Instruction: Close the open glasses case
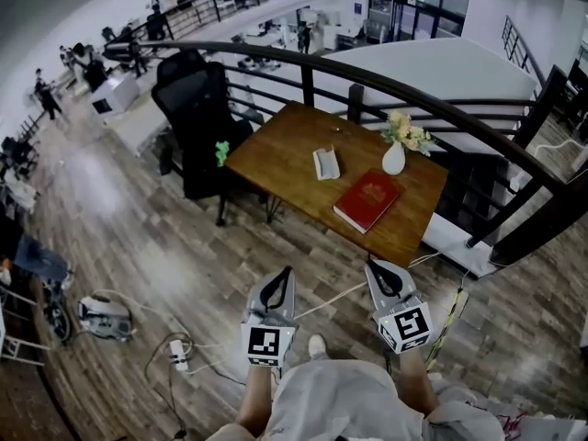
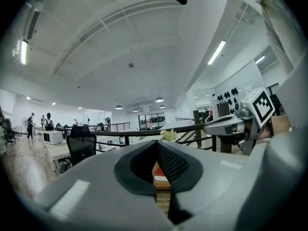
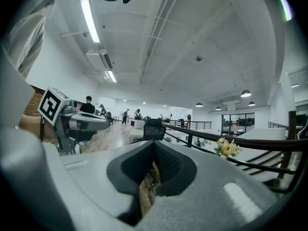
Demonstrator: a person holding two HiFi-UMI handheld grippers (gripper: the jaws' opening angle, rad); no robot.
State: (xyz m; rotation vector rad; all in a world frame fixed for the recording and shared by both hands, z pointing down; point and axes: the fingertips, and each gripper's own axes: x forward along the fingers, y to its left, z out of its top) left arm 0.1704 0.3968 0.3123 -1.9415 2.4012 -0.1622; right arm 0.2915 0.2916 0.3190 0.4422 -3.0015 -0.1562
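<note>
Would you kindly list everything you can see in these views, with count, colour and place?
table: one, brown wood, middle of the head view
glasses case: one, whitish, middle of the table
book: one, red, near side of the table, right of the case
vase: one, white with pale flowers, behind the book
office chair: one, black, left of the table
railing: one, dark, curving behind the table
power strip: one, white, floor at lower left
left gripper: one, grey, jaws together, empty
right gripper: one, grey, jaws together, empty
</note>
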